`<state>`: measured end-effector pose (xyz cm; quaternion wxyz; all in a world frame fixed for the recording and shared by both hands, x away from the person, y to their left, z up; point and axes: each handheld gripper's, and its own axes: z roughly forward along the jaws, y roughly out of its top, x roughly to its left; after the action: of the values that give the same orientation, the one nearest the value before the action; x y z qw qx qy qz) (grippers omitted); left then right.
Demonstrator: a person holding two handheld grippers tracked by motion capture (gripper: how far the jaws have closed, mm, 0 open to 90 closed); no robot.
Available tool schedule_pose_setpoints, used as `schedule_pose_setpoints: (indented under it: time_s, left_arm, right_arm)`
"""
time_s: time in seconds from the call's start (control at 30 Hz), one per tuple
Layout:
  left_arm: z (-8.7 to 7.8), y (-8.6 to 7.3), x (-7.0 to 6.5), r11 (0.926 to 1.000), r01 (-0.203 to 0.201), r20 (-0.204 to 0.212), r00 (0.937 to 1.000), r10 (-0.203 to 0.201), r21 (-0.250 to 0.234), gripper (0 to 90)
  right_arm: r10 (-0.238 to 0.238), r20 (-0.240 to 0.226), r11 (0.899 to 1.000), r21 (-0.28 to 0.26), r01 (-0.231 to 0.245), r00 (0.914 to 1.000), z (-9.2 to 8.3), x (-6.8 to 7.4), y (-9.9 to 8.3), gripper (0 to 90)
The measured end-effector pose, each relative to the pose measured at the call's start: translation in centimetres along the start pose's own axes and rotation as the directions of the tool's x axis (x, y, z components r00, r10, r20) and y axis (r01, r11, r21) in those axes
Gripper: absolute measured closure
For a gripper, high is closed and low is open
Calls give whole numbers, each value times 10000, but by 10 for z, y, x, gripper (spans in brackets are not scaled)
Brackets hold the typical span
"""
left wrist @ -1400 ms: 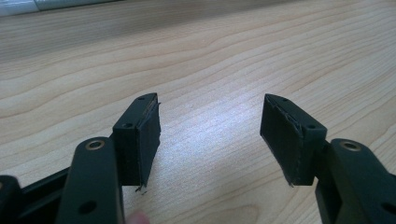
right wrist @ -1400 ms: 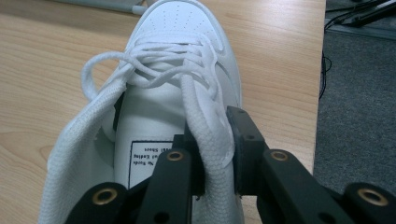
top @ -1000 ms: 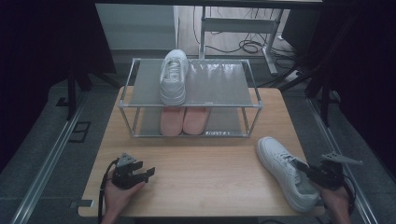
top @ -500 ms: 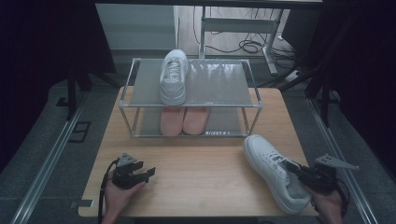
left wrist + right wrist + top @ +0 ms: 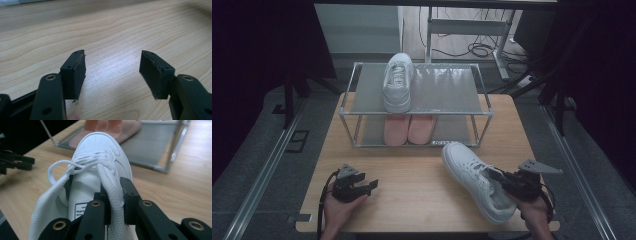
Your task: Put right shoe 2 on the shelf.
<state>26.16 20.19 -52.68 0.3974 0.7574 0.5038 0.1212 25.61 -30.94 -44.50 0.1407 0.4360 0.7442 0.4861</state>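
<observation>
A white sneaker (image 5: 474,179) hangs tilted over the table's right front, toe toward the rack. My right gripper (image 5: 498,178) is shut on its collar wall; in the right gripper view the jaws pinch the woven edge of the white sneaker (image 5: 100,167), my right gripper (image 5: 115,195) clamped on it. A matching white sneaker (image 5: 397,82) stands on the top shelf of the metal shoe rack (image 5: 482,107). A pink pair (image 5: 409,128) sits on the lower shelf. My left gripper (image 5: 368,186) rests open at the front left, and in its own view my left gripper (image 5: 112,72) has nothing between its jaws.
The wooden table (image 5: 412,170) has open surface between the two grippers. The rack's right half of the top shelf (image 5: 452,90) is bare. Dark curtains, a desk frame and cables on the floor lie beyond the table.
My right gripper has carried the white sneaker left and toward the rack, slightly lifted. The left gripper has stayed where it was.
</observation>
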Motion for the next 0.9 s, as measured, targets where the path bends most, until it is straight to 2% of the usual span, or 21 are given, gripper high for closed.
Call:
schedule_pose_setpoints:
  time_s: [0.27,0.47,0.67,0.9]
  left_arm:
    - [0,0,1,10000,7,-6,10000,-7,-15,384]
    - [0,-1,1,10000,25,-4,10000,-25,-20,384]
    - [0,-1,2,10000,-22,-7,10000,22,-8,385]
    - [0,-1,2,10000,24,8,10000,-24,-24,385]
  right_arm:
    - [-89,-702,9992,-390,62,9975,22,20,15,819]
    - [-299,-981,9980,-591,241,9947,31,32,26,820]
    - [-425,-1219,9960,-837,324,9916,35,42,37,820]
    - [-733,-1374,9910,-1216,566,9878,32,54,59,820]
